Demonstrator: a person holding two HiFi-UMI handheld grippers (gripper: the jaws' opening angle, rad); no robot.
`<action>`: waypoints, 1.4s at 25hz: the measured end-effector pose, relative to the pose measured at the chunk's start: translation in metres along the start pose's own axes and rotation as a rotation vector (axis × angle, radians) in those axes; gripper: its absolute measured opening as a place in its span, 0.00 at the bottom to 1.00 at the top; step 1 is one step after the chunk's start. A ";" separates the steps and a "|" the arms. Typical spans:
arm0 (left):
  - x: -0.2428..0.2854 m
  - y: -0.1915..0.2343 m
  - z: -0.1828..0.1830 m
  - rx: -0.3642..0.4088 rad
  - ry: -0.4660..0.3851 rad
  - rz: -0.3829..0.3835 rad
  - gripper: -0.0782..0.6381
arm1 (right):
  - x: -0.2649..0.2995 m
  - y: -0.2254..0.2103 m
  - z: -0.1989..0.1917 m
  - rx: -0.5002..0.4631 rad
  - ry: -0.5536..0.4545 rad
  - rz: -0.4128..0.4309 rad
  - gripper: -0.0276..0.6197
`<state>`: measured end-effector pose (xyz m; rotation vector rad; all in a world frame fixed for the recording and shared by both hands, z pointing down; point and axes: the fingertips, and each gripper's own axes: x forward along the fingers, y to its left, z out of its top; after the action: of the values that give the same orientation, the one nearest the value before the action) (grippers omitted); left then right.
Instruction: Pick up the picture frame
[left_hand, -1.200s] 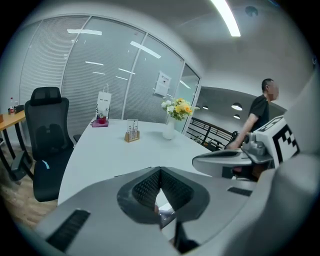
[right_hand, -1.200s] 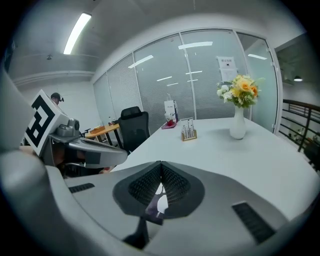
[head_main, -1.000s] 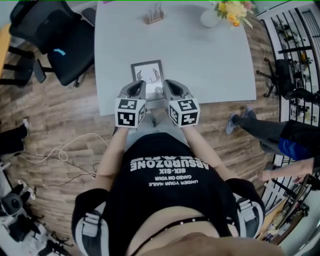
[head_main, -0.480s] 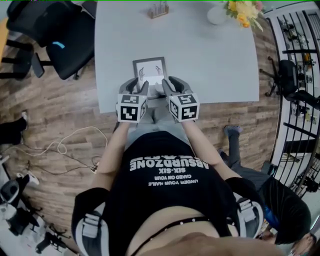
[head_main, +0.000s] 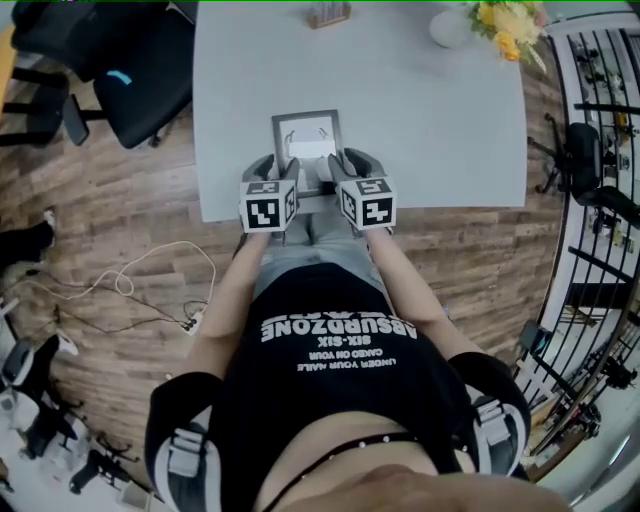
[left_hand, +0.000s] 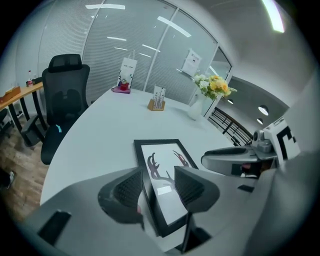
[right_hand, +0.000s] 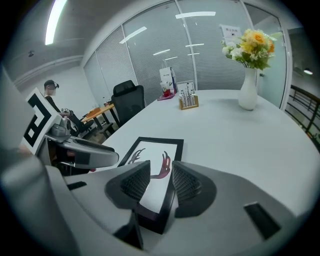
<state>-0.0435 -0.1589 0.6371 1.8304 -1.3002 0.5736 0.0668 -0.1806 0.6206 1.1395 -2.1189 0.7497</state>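
The picture frame (head_main: 306, 138) is black with a white antler drawing and lies flat on the grey table (head_main: 420, 120) near its front edge. My left gripper (head_main: 284, 172) is at the frame's near left corner, my right gripper (head_main: 338, 168) at its near right corner. In the left gripper view the frame's (left_hand: 165, 152) left rail runs between the jaws of my left gripper (left_hand: 157, 184), which are opening, with gaps at the pads. In the right gripper view the frame's (right_hand: 159, 150) right rail lies between the opening jaws of my right gripper (right_hand: 161, 182), untouched by the pads.
A white vase of flowers (head_main: 452, 26) and a small wooden holder (head_main: 328, 14) stand at the table's far side. A black office chair (head_main: 120, 70) is left of the table. Cables (head_main: 120, 290) lie on the wooden floor. The table's front edge runs just under both grippers.
Both grippers came down onto the frame's near end and their jaws spread apart around its side rails. The person at the right has left the head view.
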 end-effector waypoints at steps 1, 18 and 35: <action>0.002 0.002 -0.003 -0.010 0.012 0.001 0.37 | 0.003 -0.001 -0.003 -0.001 0.013 -0.001 0.27; 0.029 0.015 -0.040 -0.057 0.146 0.048 0.35 | 0.032 -0.022 -0.042 0.066 0.154 0.000 0.24; 0.017 0.018 -0.036 -0.094 0.140 0.046 0.23 | 0.019 -0.017 -0.037 0.143 0.138 -0.038 0.18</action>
<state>-0.0508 -0.1418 0.6765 1.6578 -1.2564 0.6432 0.0823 -0.1719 0.6618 1.1643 -1.9499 0.9467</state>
